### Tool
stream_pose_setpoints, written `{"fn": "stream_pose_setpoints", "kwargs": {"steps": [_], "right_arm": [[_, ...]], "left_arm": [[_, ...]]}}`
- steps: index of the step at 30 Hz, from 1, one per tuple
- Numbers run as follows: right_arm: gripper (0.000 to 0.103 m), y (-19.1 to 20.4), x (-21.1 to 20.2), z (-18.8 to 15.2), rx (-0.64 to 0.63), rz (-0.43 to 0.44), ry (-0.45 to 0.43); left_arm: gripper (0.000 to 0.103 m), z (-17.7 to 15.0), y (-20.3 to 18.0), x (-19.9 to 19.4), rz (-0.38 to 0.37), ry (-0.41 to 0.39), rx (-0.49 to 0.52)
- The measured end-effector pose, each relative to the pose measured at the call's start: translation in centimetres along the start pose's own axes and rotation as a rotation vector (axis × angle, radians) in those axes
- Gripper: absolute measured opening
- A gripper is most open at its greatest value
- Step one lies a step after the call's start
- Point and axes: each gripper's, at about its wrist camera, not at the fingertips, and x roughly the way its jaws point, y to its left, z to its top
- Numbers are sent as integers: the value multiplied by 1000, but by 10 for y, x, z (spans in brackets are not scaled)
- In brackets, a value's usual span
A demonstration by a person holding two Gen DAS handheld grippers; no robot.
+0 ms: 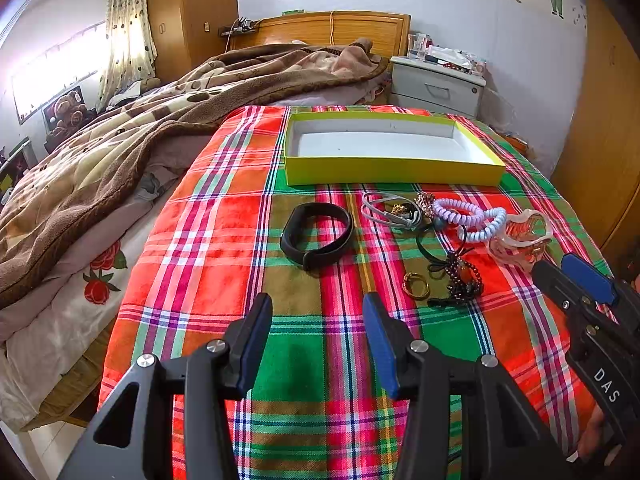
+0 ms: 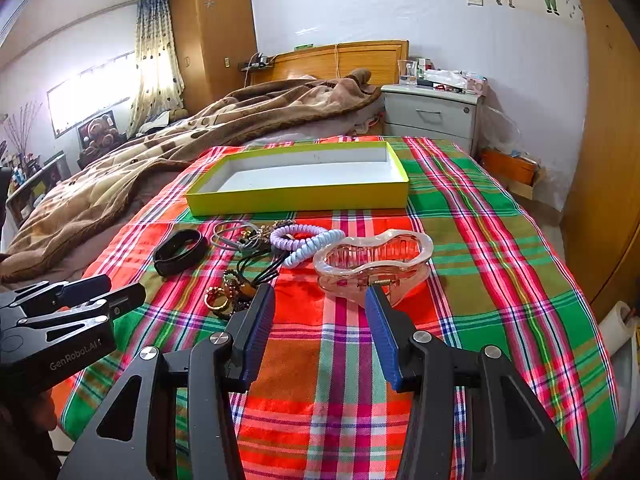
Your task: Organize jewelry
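Plaid cloth (image 1: 240,240) over the bed carries an empty yellow-green box (image 1: 392,168) with jewelry clustered just before it, black band (image 1: 316,236), coil hair ties (image 1: 472,216), pink claw clip (image 2: 372,264), both left tongs (image 1: 318,312) and right tongs (image 2: 320,304) released, apparently poised to begin loading.

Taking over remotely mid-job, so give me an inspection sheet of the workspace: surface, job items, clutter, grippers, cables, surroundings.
Surface: plaid cloth spread over the bed.
Job's things: yellow box open and empty; black band, spiral hair ties, clear hair claw, gold rings, bead bracelet lie loose in front of it.
Clutter: grey loop and black cords tangled among the pieces.
Grippers: left gripper open, empty; right gripper open, empty, close to the claw.
Cables: cord hanging on headboard.
Surroundings: brown blanket, nightstand, wardrobe.
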Motion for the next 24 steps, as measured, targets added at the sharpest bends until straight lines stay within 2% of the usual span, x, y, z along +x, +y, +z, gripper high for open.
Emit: {"fn": "stream_pose_setpoints", "kwargs": {"steps": [24], "right_arm": [[48,-1,0,2,3,-2,-2]], "left_arm": [[49,1,2,3,-2,9,0]]}}
